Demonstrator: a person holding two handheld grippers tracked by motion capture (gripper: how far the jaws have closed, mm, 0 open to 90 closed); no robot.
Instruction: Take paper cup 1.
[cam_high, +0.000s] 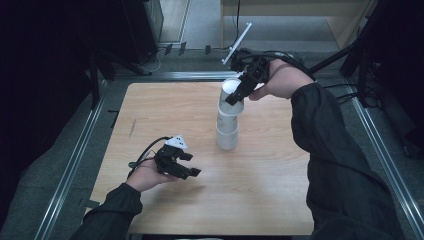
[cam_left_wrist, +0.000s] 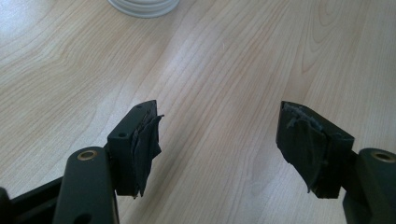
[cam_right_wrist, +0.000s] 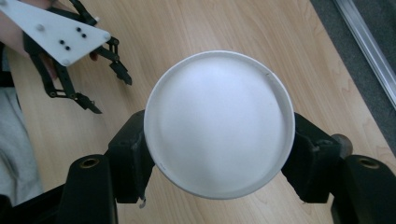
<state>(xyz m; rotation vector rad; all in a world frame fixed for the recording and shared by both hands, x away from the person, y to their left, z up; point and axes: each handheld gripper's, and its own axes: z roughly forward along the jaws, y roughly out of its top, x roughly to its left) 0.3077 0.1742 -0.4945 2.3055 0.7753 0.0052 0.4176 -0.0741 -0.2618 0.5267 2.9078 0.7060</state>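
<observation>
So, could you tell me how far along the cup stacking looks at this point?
Done, apparently: two white paper cups stand upside down, stacked on the wooden table. In hand: the right gripper clamps a third white cup, base up, on top of the stack; whether it is seated I cannot tell. Left: releasing it. The left gripper waits open over bare wood.

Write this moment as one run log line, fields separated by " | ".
right gripper: shut on top cup of cup stack | left gripper: open, empty, above table
</observation>
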